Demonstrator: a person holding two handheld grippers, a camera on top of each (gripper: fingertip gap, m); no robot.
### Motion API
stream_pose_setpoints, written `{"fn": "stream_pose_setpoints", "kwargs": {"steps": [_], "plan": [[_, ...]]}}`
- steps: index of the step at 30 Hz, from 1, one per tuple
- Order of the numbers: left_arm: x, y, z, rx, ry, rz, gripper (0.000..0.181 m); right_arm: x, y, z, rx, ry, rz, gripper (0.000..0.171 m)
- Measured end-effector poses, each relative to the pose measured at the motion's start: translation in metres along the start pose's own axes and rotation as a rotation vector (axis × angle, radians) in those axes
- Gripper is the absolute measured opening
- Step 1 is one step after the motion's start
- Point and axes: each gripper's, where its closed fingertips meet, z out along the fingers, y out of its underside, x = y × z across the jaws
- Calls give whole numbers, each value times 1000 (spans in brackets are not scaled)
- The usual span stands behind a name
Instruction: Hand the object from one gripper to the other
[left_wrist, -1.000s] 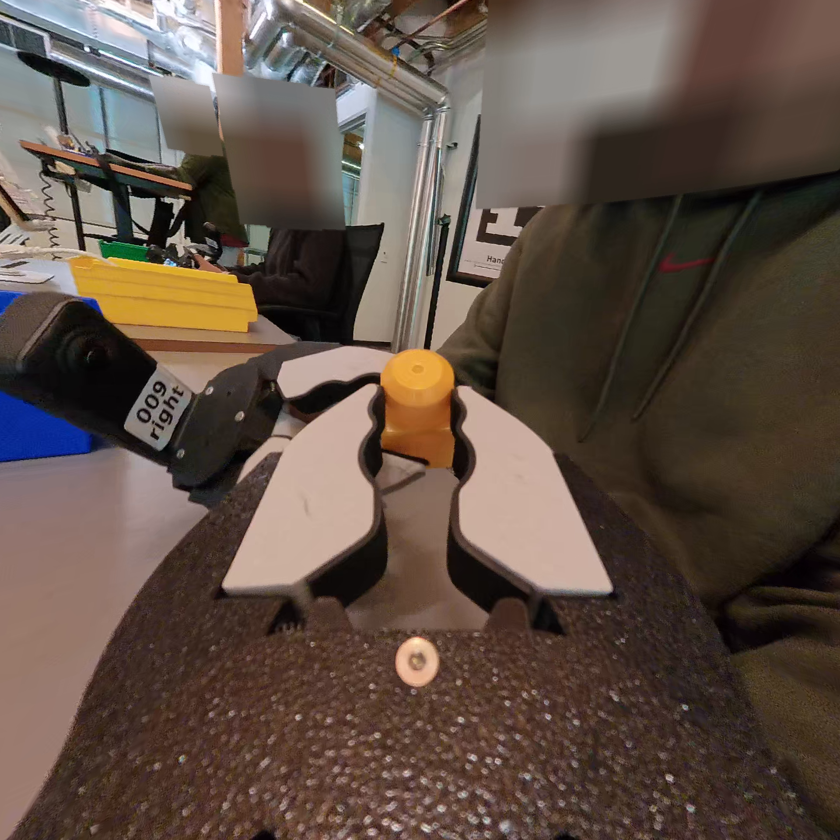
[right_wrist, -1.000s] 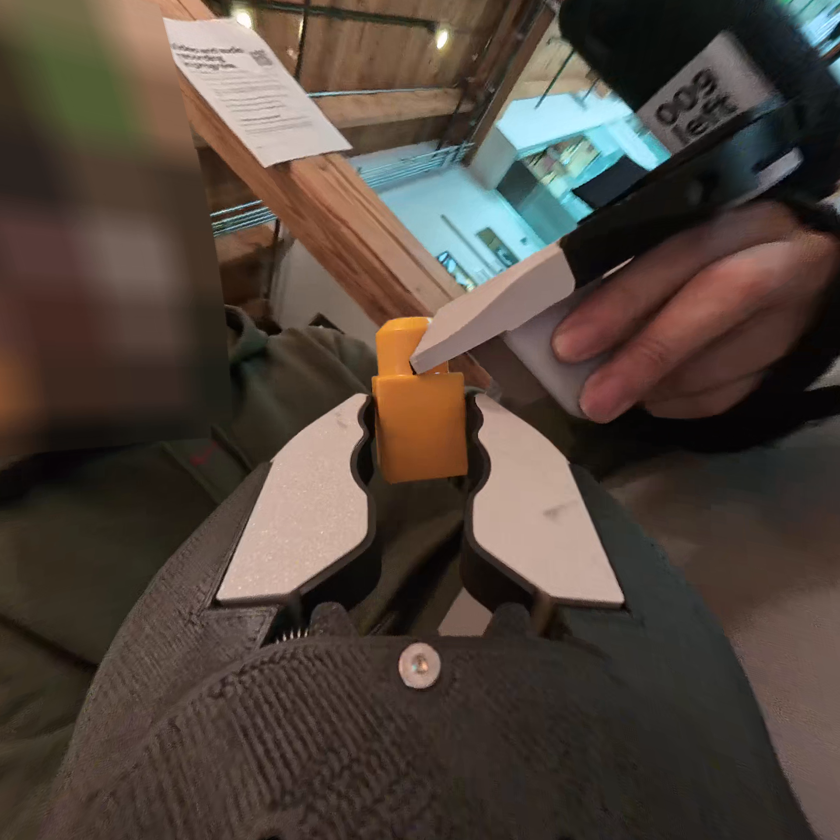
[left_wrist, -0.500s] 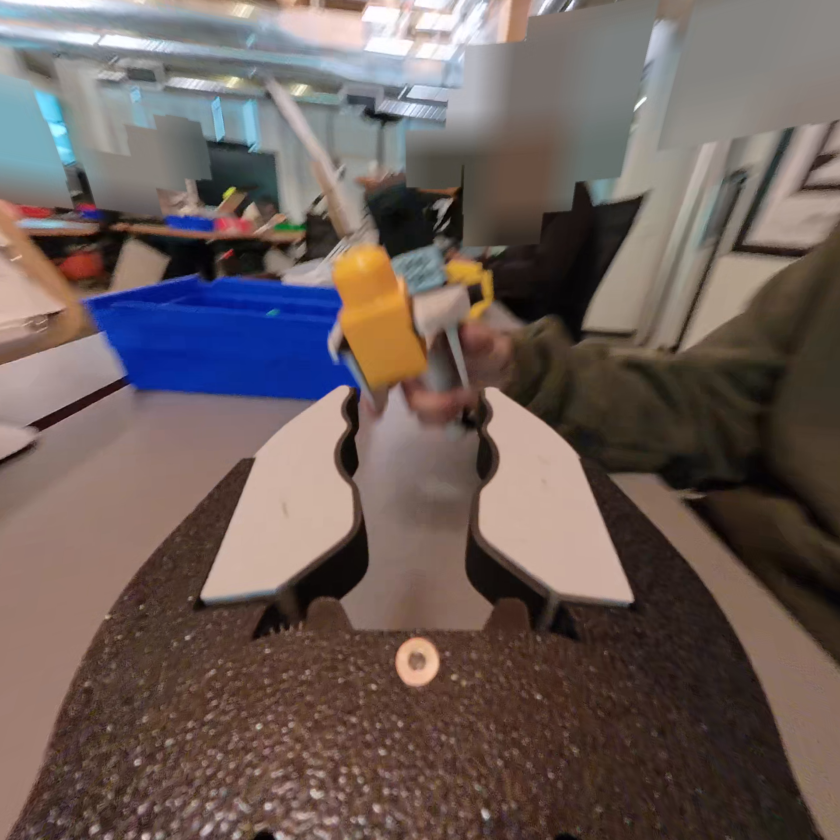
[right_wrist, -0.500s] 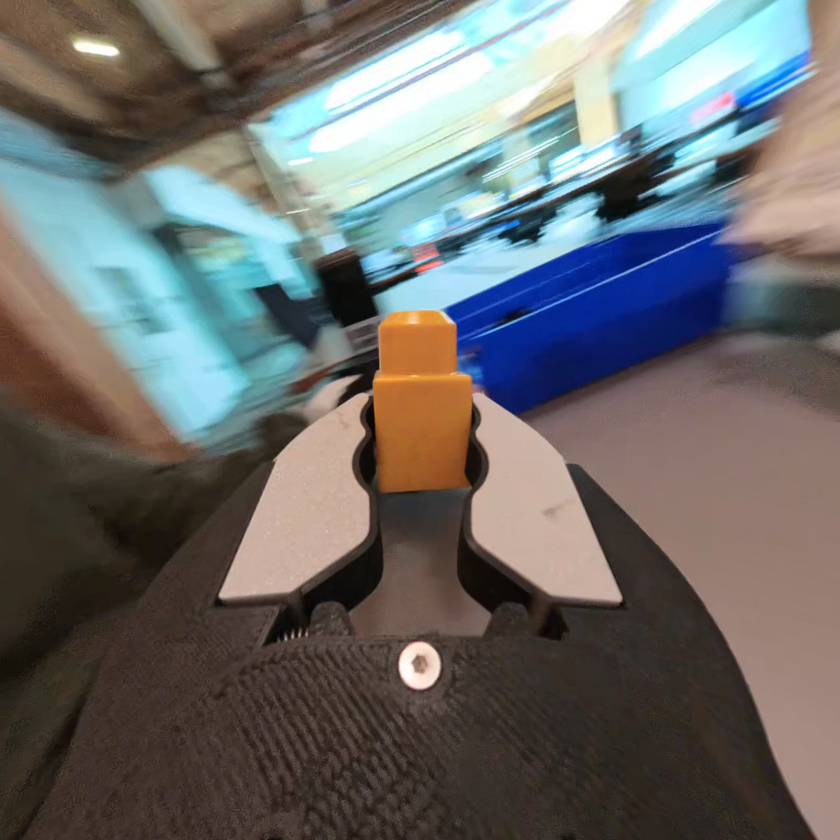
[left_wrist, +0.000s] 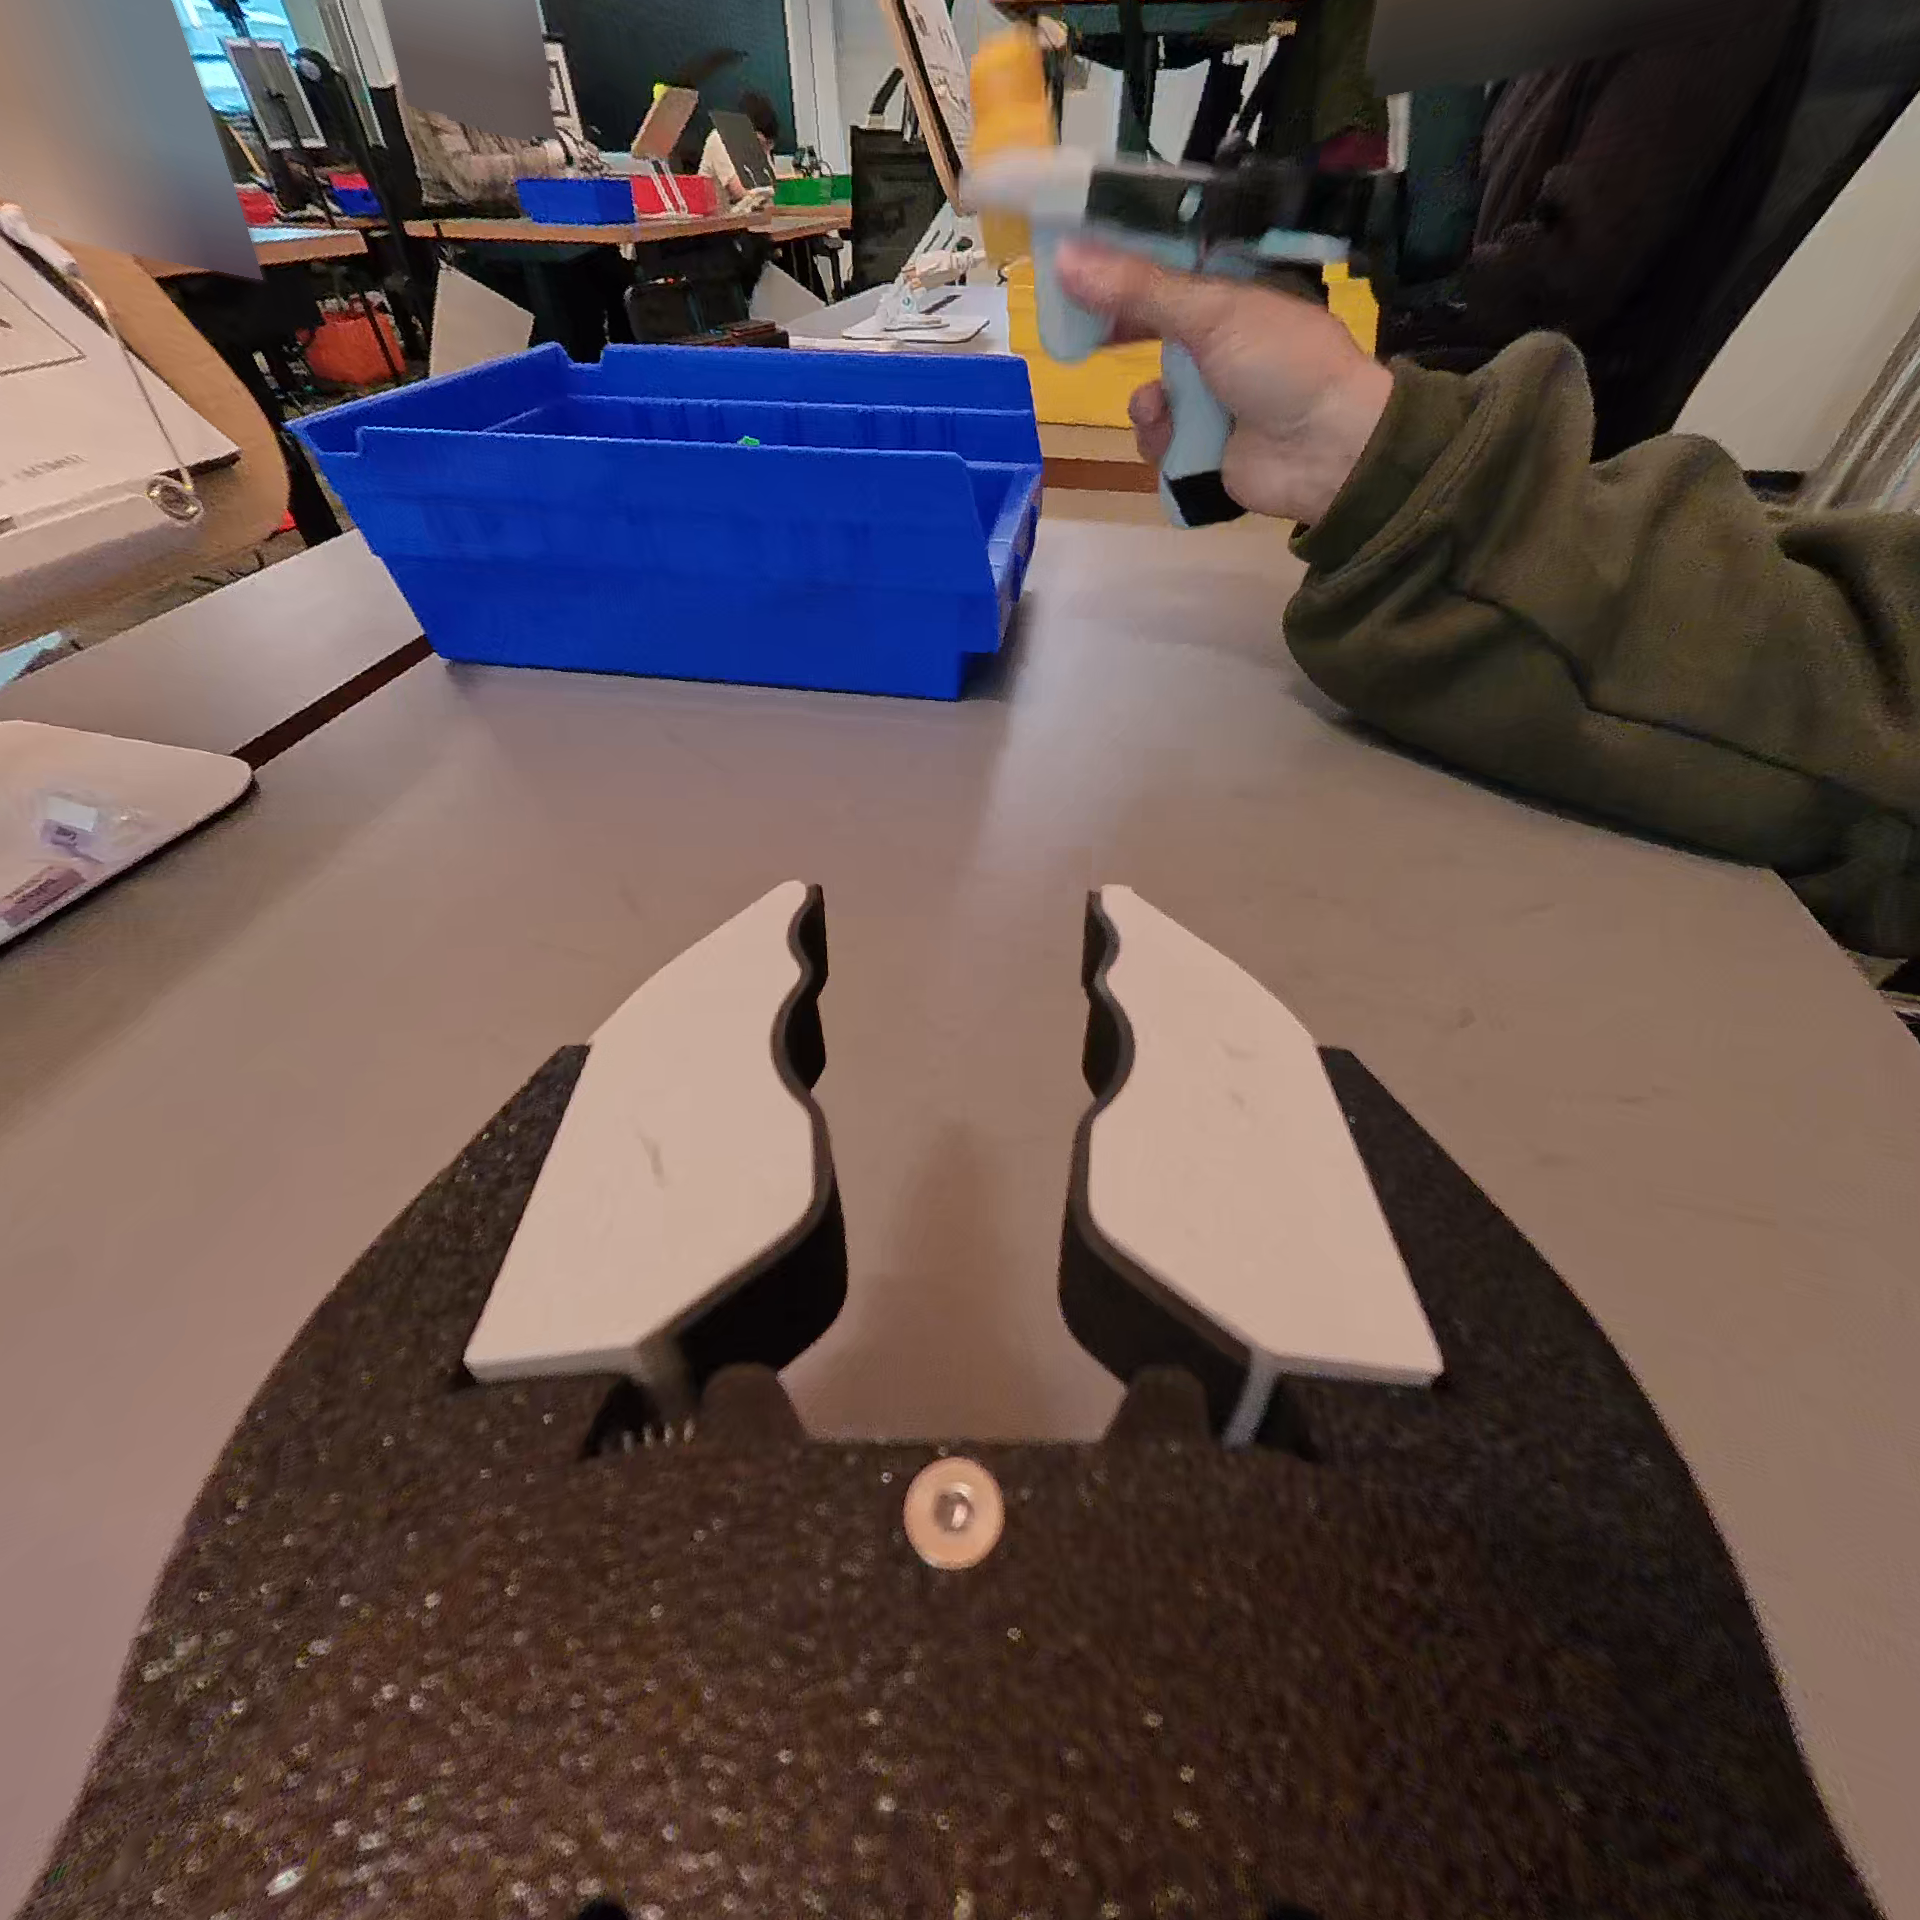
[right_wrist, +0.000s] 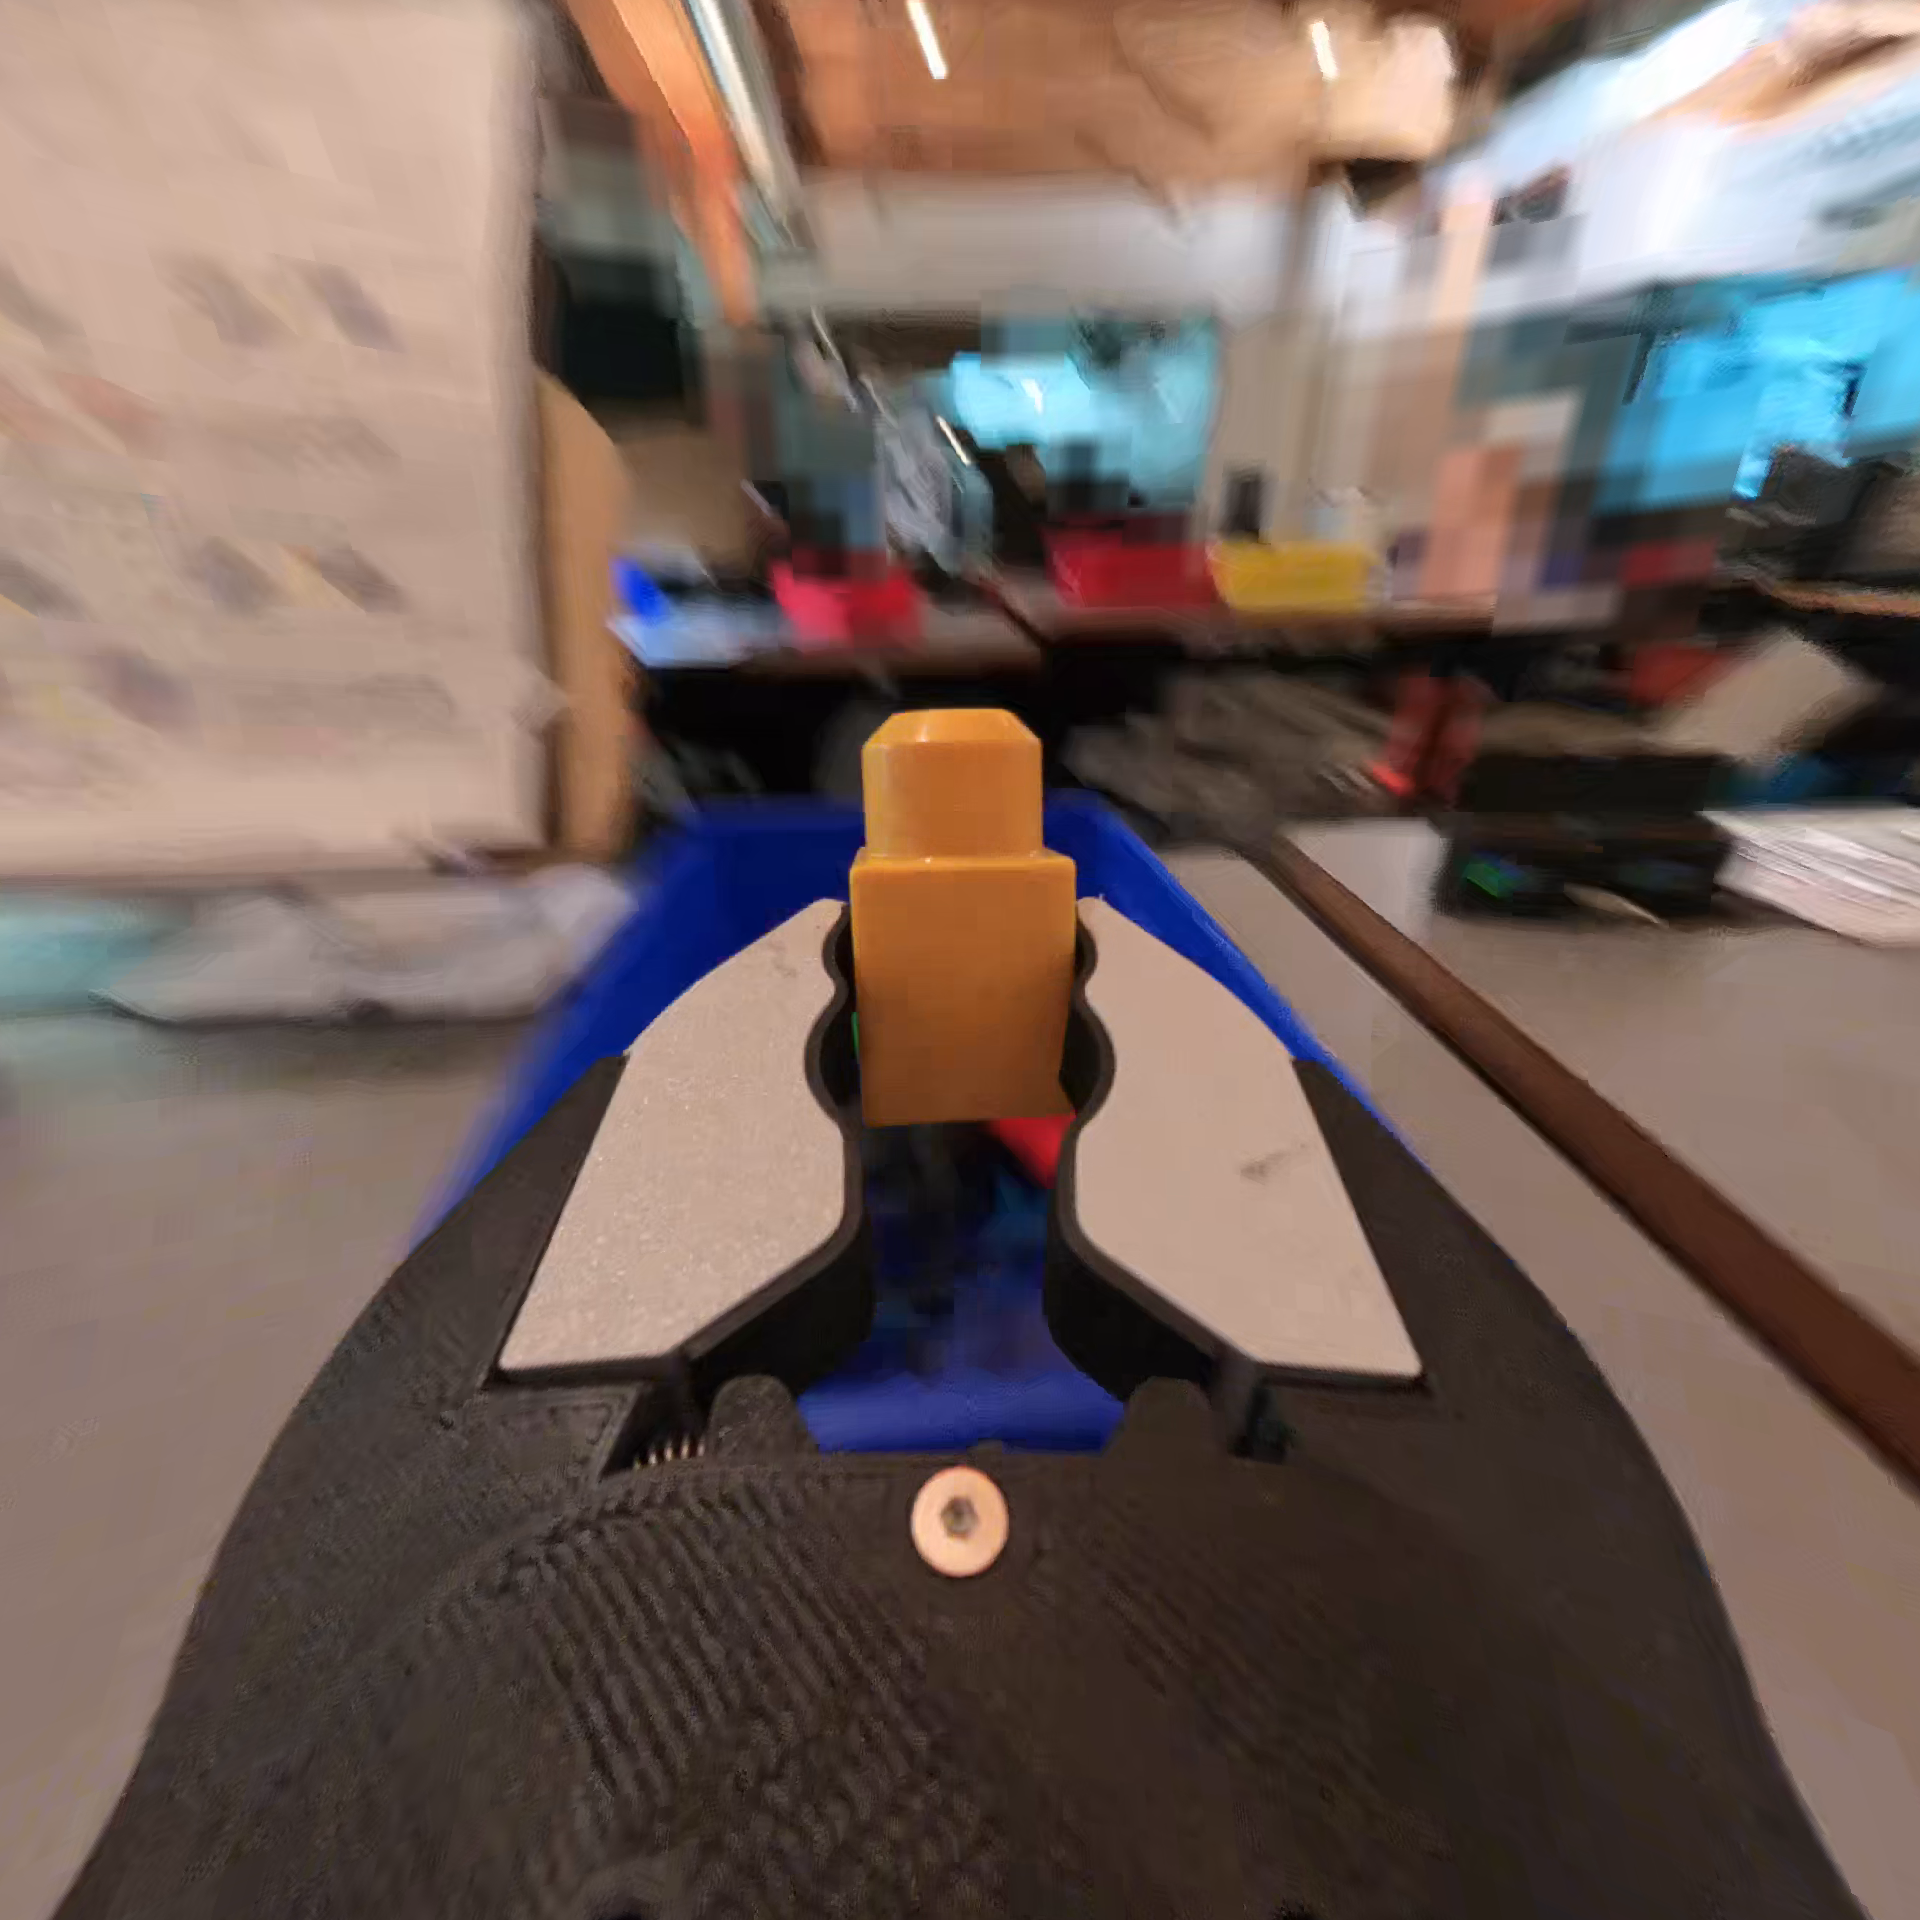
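Note:
My right gripper (right_wrist: 961, 925) is shut on an orange block (right_wrist: 961, 977) with a narrower stud on top, held upright between the fingertips above the blue bin (right_wrist: 717, 935). In the left wrist view the same orange block (left_wrist: 1006, 94) shows blurred at the top, held by the right gripper (left_wrist: 1023, 187) in a person's hand (left_wrist: 1247, 374) behind and right of the blue bin (left_wrist: 686, 540). My left gripper (left_wrist: 954, 914) is open and empty, low over the grey table (left_wrist: 935, 790).
A person's green sleeve (left_wrist: 1621, 623) rests on the table at the right. A white tray (left_wrist: 94, 821) sits at the left edge. A yellow bin (left_wrist: 1091, 374) stands behind the blue one. A brown table seam (right_wrist: 1558, 1164) runs right of the bin.
My left gripper let go of the orange block, opened and drew back low over the table. My right gripper kept the block and swung away with it to over the blue bin.

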Motion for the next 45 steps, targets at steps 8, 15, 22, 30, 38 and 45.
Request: {"fn": "stream_pose_setpoints", "kwargs": {"steps": [8,15,22,30,38,45], "plan": [[0,2,2,-11,10,-19,42,41,79,32,-372,94,-208,37],[2,5,3,-33,12,-11,42,26,67,31,-266,56,-209,76],[-4,1,1,-25,-30,-6,40,-54,-40,4,211,-102,-204,70],[-34,-49,-55,106,-219,-133,39,-274,15,-36,66,-774,-275,64],[-124,29,-229,-419,-949,-475,45,-294,67,-38,-50,-800,-296,63],[-117,71,-212,-618,-904,-564,55,-295,79,-36,-71,-797,-327,64]]}}
